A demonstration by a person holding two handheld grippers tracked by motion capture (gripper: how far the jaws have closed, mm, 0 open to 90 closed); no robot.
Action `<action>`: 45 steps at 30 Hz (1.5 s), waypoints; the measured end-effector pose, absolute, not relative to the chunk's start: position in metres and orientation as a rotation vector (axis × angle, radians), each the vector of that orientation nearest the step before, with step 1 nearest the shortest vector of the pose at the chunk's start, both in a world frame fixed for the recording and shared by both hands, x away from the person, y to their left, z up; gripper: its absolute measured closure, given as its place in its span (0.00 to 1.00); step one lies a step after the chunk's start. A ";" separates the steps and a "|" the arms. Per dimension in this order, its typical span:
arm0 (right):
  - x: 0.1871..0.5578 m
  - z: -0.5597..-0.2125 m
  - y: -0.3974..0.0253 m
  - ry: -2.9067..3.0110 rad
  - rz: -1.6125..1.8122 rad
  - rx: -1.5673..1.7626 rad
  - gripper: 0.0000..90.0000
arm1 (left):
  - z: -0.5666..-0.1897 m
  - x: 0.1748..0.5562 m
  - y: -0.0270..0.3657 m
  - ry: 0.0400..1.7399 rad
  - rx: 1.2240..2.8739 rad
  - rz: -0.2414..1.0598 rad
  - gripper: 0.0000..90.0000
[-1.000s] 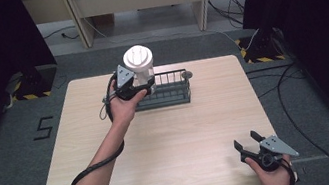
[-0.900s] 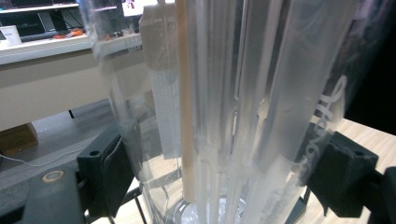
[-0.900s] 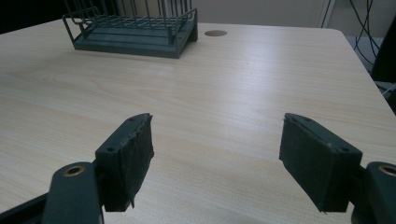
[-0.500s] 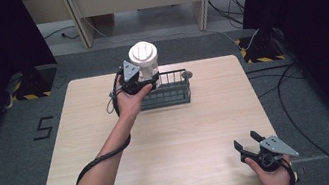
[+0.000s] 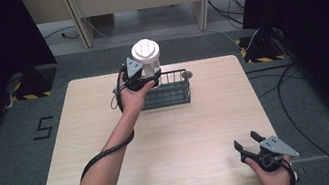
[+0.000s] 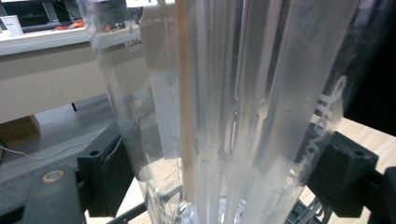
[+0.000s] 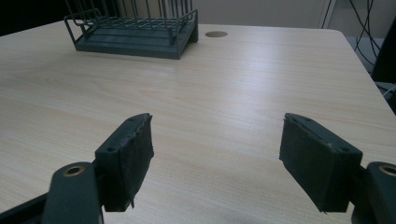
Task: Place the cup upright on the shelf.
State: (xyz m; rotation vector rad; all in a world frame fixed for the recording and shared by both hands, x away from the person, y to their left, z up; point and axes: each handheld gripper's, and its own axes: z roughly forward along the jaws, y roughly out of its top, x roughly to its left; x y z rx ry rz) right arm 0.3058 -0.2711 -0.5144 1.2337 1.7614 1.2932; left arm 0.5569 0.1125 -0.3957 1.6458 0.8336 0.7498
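High view: the person's left gripper [image 5: 146, 78] grips a clear ribbed plastic jar [image 5: 147, 60] with a white lid, holding it upright over the left end of the dark wire rack [image 5: 172, 91] at the far side of the table [image 5: 175, 141]. Left gripper view has both pads pressed against the jar's walls. Near the table's front right corner, the right gripper [image 5: 248, 143] hovers, its jaws spread wide around nothing.

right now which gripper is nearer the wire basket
Left. The left gripper holds a clear ribbed container at the wire basket's left end, far side of the table. The right gripper sits open at the near right edge, well away.
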 end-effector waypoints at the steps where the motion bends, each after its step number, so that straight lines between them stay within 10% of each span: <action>1: 0.306 -0.514 -0.271 1.762 1.295 1.234 0.29 | -0.396 0.557 0.112 0.835 1.647 0.749 0.20; 45: 0.306 -0.514 -0.272 1.769 1.294 1.222 0.29 | -0.438 0.573 0.098 0.923 1.704 0.729 0.20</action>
